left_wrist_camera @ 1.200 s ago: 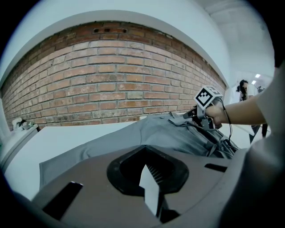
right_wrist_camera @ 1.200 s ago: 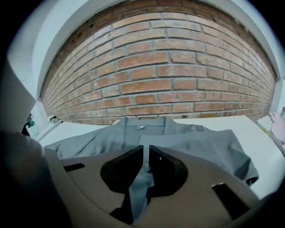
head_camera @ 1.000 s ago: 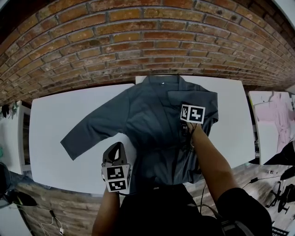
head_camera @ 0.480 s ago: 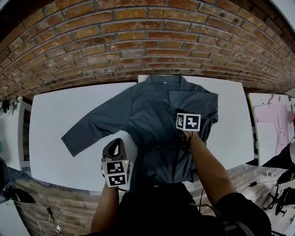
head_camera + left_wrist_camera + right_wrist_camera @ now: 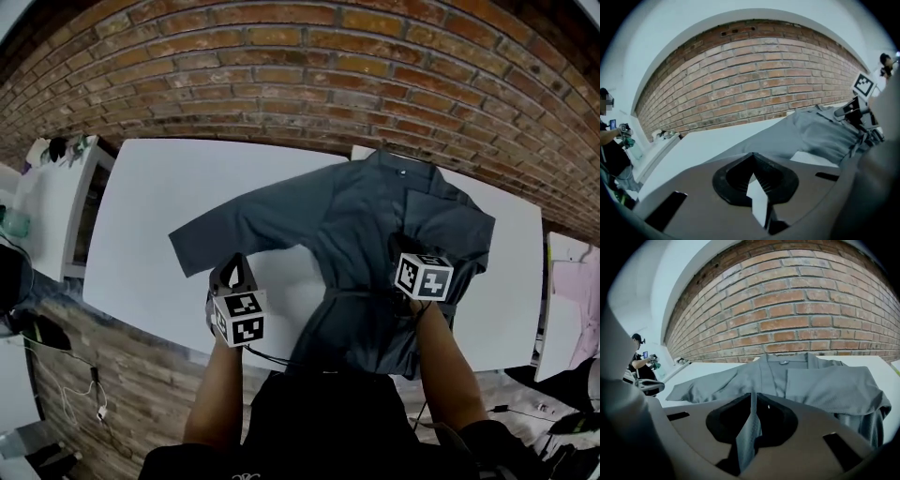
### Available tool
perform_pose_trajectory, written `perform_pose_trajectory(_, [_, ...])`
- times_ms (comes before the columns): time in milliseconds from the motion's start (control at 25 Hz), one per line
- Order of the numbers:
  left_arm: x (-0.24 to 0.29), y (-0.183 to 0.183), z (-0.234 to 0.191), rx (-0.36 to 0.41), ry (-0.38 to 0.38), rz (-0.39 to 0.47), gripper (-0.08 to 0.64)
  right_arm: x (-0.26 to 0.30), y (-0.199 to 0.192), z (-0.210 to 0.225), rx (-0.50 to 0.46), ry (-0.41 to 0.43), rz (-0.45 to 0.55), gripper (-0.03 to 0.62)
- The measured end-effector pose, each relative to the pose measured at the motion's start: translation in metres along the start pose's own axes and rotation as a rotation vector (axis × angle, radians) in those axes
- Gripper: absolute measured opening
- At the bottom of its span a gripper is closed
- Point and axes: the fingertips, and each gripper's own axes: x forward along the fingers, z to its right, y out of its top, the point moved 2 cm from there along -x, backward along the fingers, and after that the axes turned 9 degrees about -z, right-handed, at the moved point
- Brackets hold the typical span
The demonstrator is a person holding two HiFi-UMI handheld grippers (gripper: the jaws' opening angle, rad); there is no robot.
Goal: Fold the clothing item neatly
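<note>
Well, starting left of the collar [image 5: 398,161]: the shirt's [image 5: 361,234] long sleeve [image 5: 234,230] lies flat and stretched out over the white desk [image 5: 150,206], not yet folded, so I judge it is the part left to do. My left gripper [image 5: 753,159] hovers over bare desk, left of the collar and nearer me, its jaws closed on nothing. It looks ready to press or smooth rather than pick. The gray shirt lies spread on the desk with the collar toward the brick wall [image 5: 281,66]. Right of the collar, the other sleeve [image 5: 441,220] is already folded across the chest. My right gripper [image 5: 753,399], nearer me than the collar, has its jaws pinched on a fold of the shirt's gray cloth, I'd guess to carry that side over. No brand or label can be read; the cubes [image 5: 239,319] on both grippers show only black-and-white square markers.
</note>
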Motion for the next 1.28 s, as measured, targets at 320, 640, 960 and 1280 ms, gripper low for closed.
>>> perform_pose_trajectory(320, [-0.024,-0.019,-0.032,-0.039,0.041,0.04,-0.002,-0.006,0.002,-0.052,-0.073,0.112,0.032,0.038])
perform_pose_trajectory(640, [-0.063,-0.058,-0.017,-0.18,-0.073,-0.006,-0.002,-0.002,0.001,-0.082,-0.174,0.23,0.008,0.038])
perform_pose_trajectory(960, [-0.102,-0.125,-0.026,-0.282,0.016,-0.116,0.0,0.002,0.001,-0.101,-0.267,0.333,-0.01,0.038])
perform_pose_trajectory(1280, [-0.09,-0.131,-0.079,-0.391,0.036,-0.181,0.055,-0.004,-0.002,-0.12,-0.336,0.388,-0.014,0.038])
